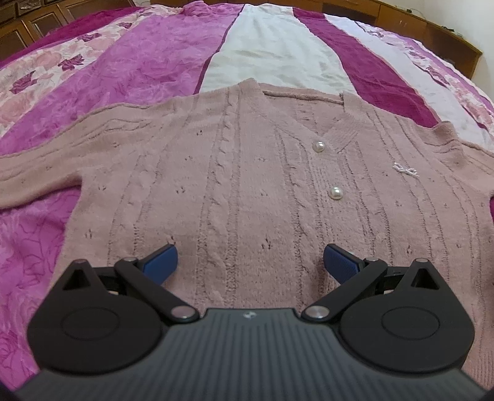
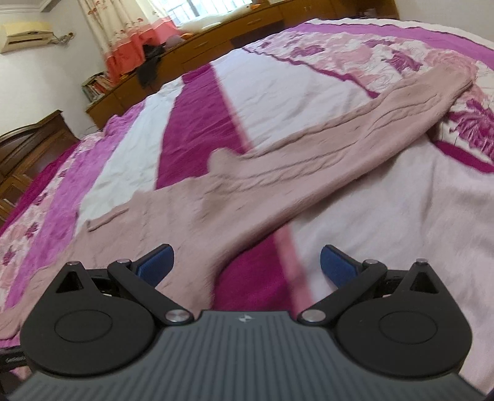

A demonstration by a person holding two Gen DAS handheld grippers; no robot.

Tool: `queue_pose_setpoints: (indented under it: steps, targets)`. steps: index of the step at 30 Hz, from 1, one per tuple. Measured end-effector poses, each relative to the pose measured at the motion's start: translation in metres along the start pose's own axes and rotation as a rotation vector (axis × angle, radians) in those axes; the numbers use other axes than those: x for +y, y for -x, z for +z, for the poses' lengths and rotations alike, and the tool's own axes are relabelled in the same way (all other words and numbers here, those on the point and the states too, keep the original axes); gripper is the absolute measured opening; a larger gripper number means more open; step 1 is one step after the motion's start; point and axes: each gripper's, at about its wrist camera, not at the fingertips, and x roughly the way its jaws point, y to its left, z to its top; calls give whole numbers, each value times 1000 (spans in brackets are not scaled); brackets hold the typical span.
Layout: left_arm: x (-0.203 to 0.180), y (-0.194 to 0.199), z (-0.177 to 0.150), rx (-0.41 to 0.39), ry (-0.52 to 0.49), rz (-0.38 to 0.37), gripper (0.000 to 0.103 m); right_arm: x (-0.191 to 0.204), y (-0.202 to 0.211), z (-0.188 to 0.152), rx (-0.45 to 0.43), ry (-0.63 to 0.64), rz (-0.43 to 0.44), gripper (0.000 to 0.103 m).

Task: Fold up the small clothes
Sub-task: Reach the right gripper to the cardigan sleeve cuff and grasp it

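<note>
A dusty-pink knitted cardigan (image 1: 247,172) with pearl buttons (image 1: 335,193) lies flat and face up on the bed, sleeves spread to both sides. My left gripper (image 1: 250,262) is open and empty, hovering low over the cardigan's lower body. In the right wrist view the cardigan's right sleeve (image 2: 355,129) stretches away to the upper right across the bedspread. My right gripper (image 2: 247,262) is open and empty, near the armpit where the sleeve meets the body; its left fingertip (image 2: 157,262) is over the knit.
The bed is covered by a pink, magenta and white striped floral bedspread (image 1: 129,71). Wooden cabinets (image 2: 216,40) run along the far side of the bed, with curtains (image 2: 129,27) and a window behind. A dark wooden headboard (image 2: 27,138) stands at the left.
</note>
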Motion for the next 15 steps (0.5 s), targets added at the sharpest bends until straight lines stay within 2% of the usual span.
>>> queue_pose_setpoints:
  steps: [11, 15]
  targets:
    - [-3, -12, 1, 15, -16, 42, 103, -33, -46, 30, -19, -9, -69, 103]
    - [-5, -15, 0, 20, -14, 56, 103, -45, -58, 39, -18, -47, -63, 103]
